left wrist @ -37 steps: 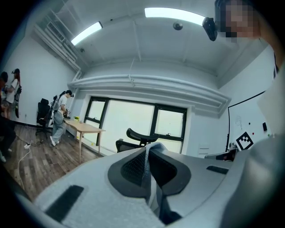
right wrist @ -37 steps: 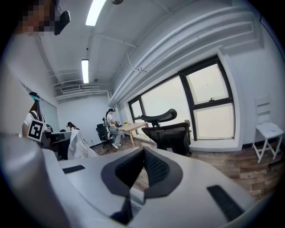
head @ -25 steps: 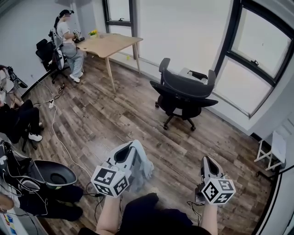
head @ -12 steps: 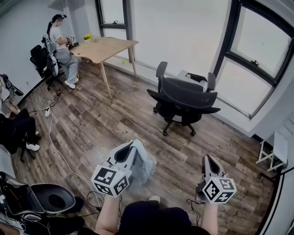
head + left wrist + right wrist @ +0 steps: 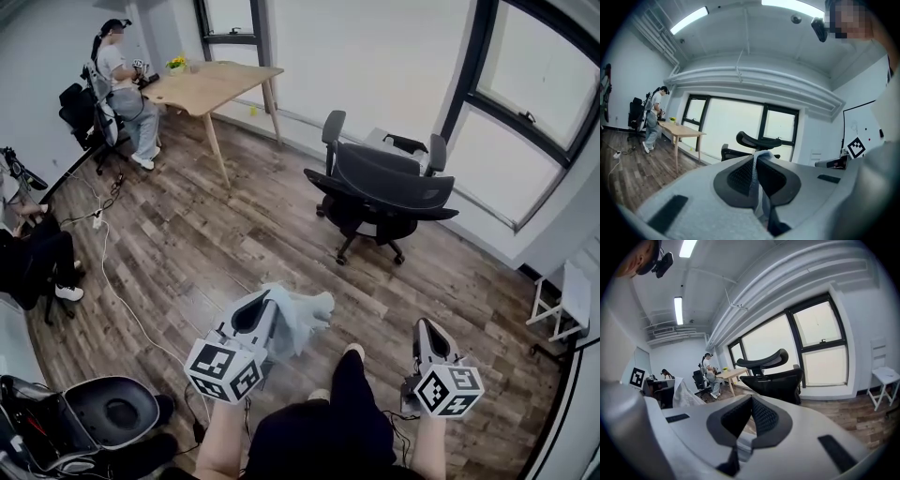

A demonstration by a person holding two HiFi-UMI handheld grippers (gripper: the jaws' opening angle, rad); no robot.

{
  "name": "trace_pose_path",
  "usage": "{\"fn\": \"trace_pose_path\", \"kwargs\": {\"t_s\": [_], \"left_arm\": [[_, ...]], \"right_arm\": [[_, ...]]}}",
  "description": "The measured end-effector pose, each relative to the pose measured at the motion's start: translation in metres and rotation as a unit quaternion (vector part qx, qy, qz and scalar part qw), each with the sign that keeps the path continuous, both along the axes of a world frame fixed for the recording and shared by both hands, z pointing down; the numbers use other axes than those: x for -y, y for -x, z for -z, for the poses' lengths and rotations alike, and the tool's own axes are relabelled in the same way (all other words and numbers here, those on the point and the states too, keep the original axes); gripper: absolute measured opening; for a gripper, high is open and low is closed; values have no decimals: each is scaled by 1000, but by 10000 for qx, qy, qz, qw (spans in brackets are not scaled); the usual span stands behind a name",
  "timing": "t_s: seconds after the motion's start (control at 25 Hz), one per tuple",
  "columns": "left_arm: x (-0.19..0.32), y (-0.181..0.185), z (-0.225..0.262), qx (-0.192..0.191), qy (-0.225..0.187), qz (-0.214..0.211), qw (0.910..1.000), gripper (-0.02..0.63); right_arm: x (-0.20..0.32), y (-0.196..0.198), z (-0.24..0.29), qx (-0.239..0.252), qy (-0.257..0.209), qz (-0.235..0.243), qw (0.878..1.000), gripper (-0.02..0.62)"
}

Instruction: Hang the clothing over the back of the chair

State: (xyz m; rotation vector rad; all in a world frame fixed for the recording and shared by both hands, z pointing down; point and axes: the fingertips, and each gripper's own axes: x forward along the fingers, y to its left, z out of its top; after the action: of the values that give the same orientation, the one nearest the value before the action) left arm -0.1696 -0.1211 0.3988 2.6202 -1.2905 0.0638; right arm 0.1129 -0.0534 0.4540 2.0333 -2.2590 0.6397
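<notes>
A pale blue-grey piece of clothing (image 5: 302, 314) hangs from my left gripper (image 5: 270, 300), which is shut on it; in the left gripper view the cloth (image 5: 758, 187) is pinched between the jaws. My right gripper (image 5: 422, 326) stands to the right with its jaws together and nothing in them, apart from the clothing. The black mesh office chair (image 5: 389, 192) stands ahead near the windows, its back turned toward me, well beyond both grippers. It shows past the left gripper's (image 5: 755, 157) jaws as a chair headrest (image 5: 757, 139). In the right gripper view, past the right gripper (image 5: 751, 399), I see the chair (image 5: 773, 376) and the clothing (image 5: 686, 395).
A wooden desk (image 5: 211, 86) with a seated person (image 5: 117, 80) is at the far left. Another person (image 5: 28, 253) sits at the left edge, with cables (image 5: 112, 281) across the wood floor. A dark round chair seat (image 5: 108, 408) is at lower left, a white stool (image 5: 562, 300) at right.
Both grippers moved a little toward the chair. The clothing has swung out forward and to the right of the left gripper. The holder's foot has stepped forward between the grippers.
</notes>
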Motion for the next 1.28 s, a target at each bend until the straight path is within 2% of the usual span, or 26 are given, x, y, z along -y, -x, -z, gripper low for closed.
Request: {"fn": "trace_pose_path", "kwargs": {"t_s": [0.32,0.6,1.04,1.28], "left_arm": [[22,-16,13,15,-152,-91,9998,14],[70,-41,48,-211,-433,-230,9986,14],[143,-80,61,-70,-667,-403,9969,14],[190,-113,70,19,-720,-545,9959,14]], "right_arm": [[24,-9,3,47,-86,60,9999,0],[69,-29,17,41,-223,89,9997,0],[145,-60,34,-117,-399,167,9990,0],[189,-83,43,-110,-416,188,9989,0]]}}
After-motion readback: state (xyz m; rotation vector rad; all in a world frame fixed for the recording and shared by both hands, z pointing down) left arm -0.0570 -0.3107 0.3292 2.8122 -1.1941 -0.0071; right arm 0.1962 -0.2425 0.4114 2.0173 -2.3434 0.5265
